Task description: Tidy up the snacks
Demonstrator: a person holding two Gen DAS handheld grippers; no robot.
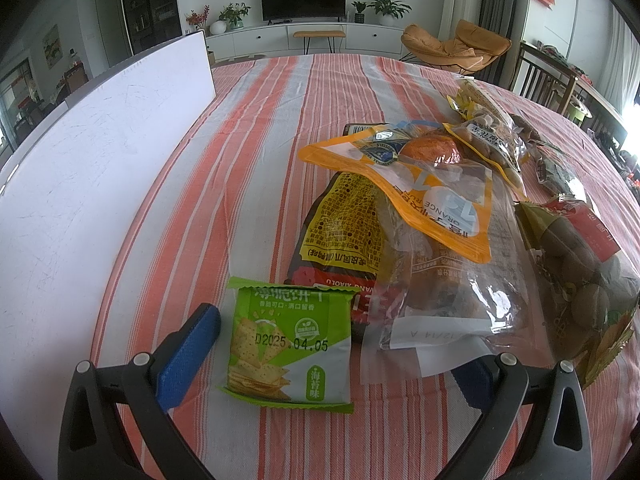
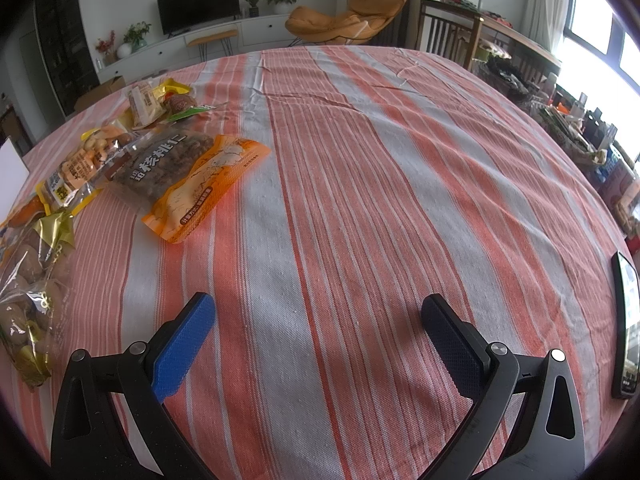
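A green cracker packet point(image 1: 289, 344) lies flat on the striped tablecloth between the fingers of my open left gripper point(image 1: 336, 356); its right finger is partly hidden under a clear bag point(image 1: 444, 304). Behind it lies a heap of snacks: a dark bag with a yellow label point(image 1: 340, 232), an orange-edged pouch point(image 1: 420, 184), a nut bag point(image 1: 492, 140) and a bag of round brown pieces point(image 1: 580, 276). My right gripper point(image 2: 316, 332) is open and empty over bare cloth. An orange walnut bag point(image 2: 188, 176) lies far to its left.
A large white board or box point(image 1: 80, 184) stands along the table's left side. A black phone point(image 2: 626, 320) lies at the table's right edge. More snack bags point(image 2: 36, 280) sit at the left edge of the right wrist view. Chairs stand beyond the table.
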